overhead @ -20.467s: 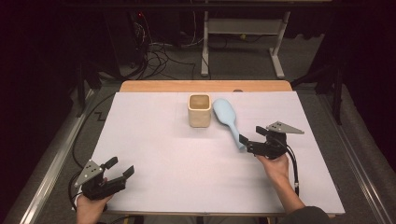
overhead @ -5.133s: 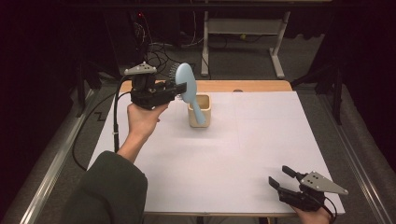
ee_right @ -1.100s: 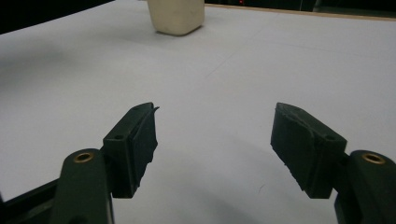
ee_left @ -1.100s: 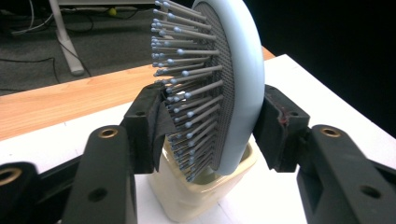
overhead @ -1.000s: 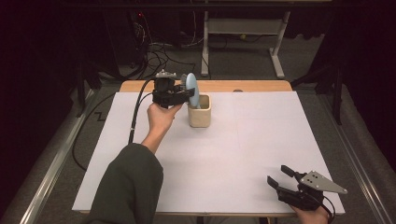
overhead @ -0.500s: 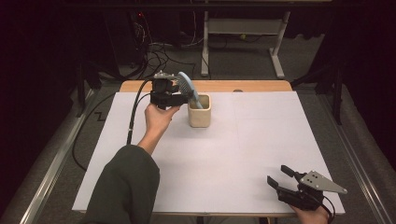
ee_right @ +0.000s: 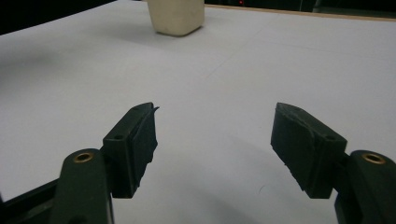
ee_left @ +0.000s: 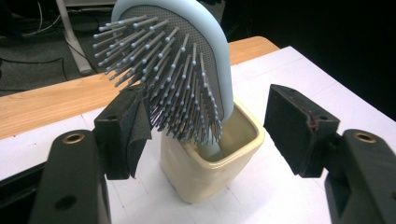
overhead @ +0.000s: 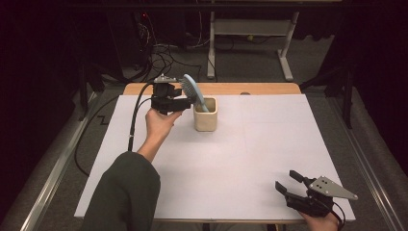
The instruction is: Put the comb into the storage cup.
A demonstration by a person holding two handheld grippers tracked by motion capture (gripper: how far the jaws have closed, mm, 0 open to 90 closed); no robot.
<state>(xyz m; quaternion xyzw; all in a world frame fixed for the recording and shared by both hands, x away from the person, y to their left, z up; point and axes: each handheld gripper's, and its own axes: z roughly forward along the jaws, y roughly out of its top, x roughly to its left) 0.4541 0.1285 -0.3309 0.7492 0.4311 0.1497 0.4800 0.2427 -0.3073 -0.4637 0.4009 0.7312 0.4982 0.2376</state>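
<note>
The table (overhead: 250, 159), covered in a white sheet, is carrying a cream cup (overhead: 206, 114) near its far edge, left of the middle. A pale blue hairbrush (overhead: 191, 90) is standing handle-down in that cup, its bristled head leaning out over the rim toward the left tongs (overhead: 185, 102). In the left gripper view those tongs (ee_left: 210, 128) are gaping wide on either side of the brush head, one pad touching or nearly touching the bristles, so the placing step looks about finished and the release is under way. The next move probably calls for drawing the left tongs straight back without snagging the bristles. The right tongs (overhead: 287, 185) are resting wide apart, holding nothing, at the near right corner.
</note>
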